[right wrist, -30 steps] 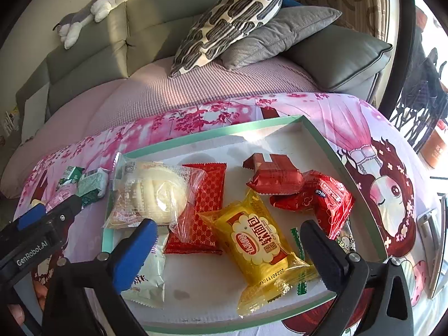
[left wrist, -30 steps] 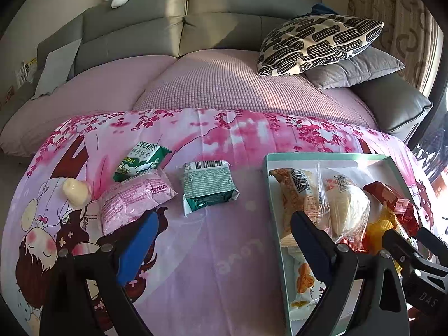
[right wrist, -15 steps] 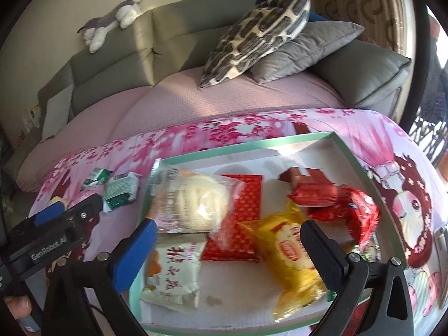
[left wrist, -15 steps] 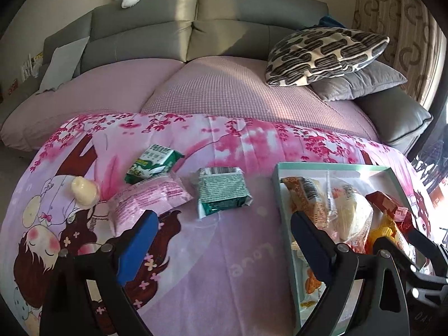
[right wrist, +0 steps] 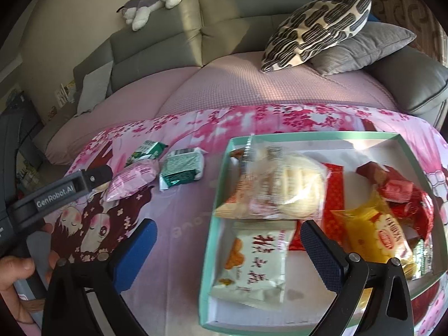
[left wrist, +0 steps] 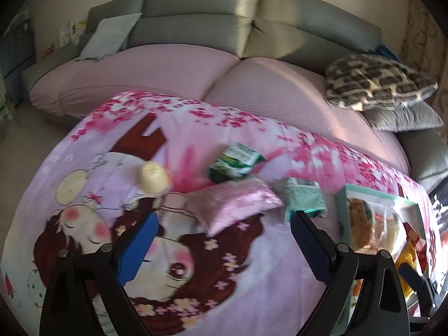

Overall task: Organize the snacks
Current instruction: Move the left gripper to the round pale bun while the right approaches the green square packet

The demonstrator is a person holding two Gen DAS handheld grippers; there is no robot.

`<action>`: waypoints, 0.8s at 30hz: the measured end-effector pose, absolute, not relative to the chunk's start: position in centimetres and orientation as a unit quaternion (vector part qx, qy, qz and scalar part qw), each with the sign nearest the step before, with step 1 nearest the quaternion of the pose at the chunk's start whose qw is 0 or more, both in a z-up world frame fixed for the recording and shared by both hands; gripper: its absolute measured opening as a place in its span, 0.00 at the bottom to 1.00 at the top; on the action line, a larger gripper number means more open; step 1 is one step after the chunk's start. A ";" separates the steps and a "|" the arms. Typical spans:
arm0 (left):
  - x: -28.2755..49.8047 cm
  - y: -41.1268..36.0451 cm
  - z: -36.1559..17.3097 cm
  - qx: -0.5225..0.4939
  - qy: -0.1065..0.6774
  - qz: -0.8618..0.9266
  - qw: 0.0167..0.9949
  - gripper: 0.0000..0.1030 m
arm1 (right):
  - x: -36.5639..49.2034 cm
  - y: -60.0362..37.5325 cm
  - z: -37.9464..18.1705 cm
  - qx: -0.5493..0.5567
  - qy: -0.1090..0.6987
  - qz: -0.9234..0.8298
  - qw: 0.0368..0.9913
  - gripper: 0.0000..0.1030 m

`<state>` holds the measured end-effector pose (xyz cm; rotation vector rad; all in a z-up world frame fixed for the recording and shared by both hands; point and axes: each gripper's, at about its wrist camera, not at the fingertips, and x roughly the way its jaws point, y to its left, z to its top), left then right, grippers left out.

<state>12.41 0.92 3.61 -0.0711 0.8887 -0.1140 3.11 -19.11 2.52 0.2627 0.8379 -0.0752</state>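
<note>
Both spread, empty: left gripper [left wrist: 221,240] facing pink packet [left wrist: 232,205], right gripper [right wrist: 228,246] near box [right wrist: 221,184]. Risks nudging slippery packet aside.

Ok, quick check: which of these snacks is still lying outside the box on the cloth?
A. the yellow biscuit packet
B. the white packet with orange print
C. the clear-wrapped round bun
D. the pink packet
D: the pink packet lies on the cartoon cloth left of the teal box, beside two green packets, while the yellow biscuit packet, white packet and bun are all inside the box.
</note>
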 end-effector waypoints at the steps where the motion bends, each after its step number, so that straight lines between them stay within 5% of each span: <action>1: 12.4 1.5 3.7 -0.037 0.428 -0.051 0.901 0.93 | 3.2 -18.8 2.5 0.127 0.406 -0.033 0.904 1.00; 24: 15.4 9.1 2.6 -0.130 0.428 -0.009 0.894 0.93 | 6.3 -13.9 2.7 0.093 0.407 -0.008 0.908 1.00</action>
